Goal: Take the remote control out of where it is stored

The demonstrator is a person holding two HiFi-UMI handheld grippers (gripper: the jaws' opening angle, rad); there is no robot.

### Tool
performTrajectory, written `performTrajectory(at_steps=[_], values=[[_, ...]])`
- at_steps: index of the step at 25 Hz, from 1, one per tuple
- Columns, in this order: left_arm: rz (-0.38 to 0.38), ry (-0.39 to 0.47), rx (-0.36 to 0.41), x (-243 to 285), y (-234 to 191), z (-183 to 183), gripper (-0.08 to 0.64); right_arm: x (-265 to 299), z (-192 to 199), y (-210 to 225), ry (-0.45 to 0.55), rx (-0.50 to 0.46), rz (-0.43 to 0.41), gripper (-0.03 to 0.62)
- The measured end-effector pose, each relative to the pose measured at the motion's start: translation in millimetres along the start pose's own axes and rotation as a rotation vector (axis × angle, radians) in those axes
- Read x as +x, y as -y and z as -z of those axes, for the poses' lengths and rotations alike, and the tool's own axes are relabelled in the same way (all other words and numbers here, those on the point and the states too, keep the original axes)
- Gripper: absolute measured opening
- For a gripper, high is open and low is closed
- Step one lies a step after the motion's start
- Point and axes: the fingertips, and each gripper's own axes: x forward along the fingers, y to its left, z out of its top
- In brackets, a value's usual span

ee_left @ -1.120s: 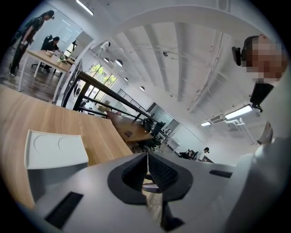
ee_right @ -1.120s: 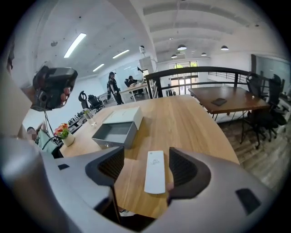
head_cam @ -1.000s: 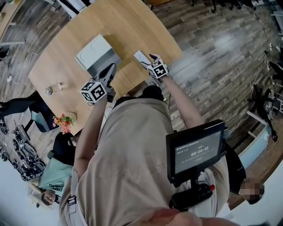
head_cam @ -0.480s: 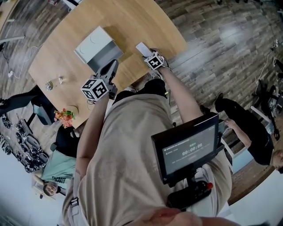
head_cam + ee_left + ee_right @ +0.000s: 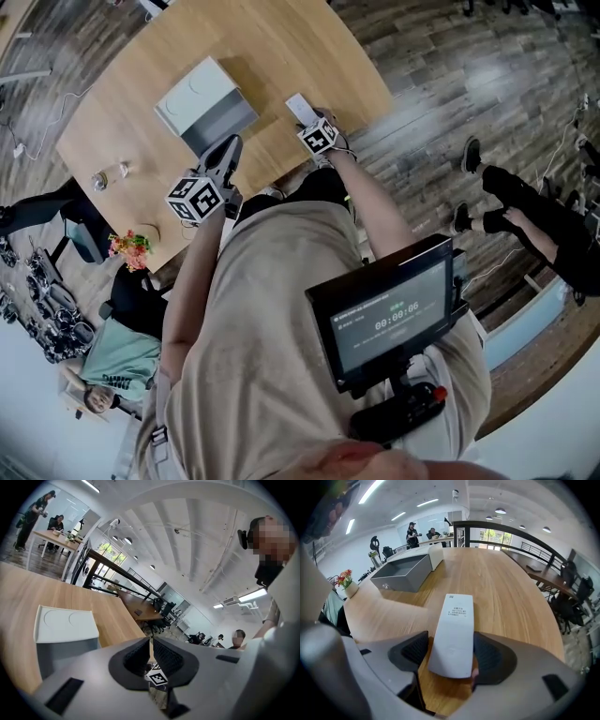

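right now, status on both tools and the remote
Left tool shut, empty, near the storage box. Right tool shut on the remote control, out of the box, over the table. Nothing blocking it.

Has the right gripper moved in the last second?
Yes. The right gripper, holding the remote, has sunk toward the table.

"00:00:06" on the monitor (image 5: 392,317)

light: bright, ceiling strips (image 5: 427,502) | edges: fisheye-warped, dark corners | blur: perhaps slight
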Motion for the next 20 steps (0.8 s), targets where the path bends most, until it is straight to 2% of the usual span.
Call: performTrajectory(at_steps=[4, 9, 14, 18, 20], values=[[0.001, 0.009, -0.004, -1.5, -2.6, 0.1, 0.006, 2.6, -0.5, 1.7, -0.006, 0.012, 0.014, 0.291], [0.003, 0.014, -0.008, 5.2, -5.0, -5.2, 0.006, 3.0, -8.2, 7.3, -0.035, 0.057, -0.026, 0.275], [0.012, 0.03, -0.015, 5.7, -4.4, -7.1, 0.006, -7.4, -18.7, 5.5, 0.014, 0.151, -0.048, 0.273], [0.03, 0.035, -0.02, 14.7, -10.8, -4.6, 0.006, -1.0, -1.1, -3.9, -0.007, 0.298, -0.117, 0.273], [0.025, 0.044, -0.021, 6.3, -13.0, -7.9, 0.006, -6.6, -16.3, -14.5, 0.045, 0.31, -0.125, 0.273]])
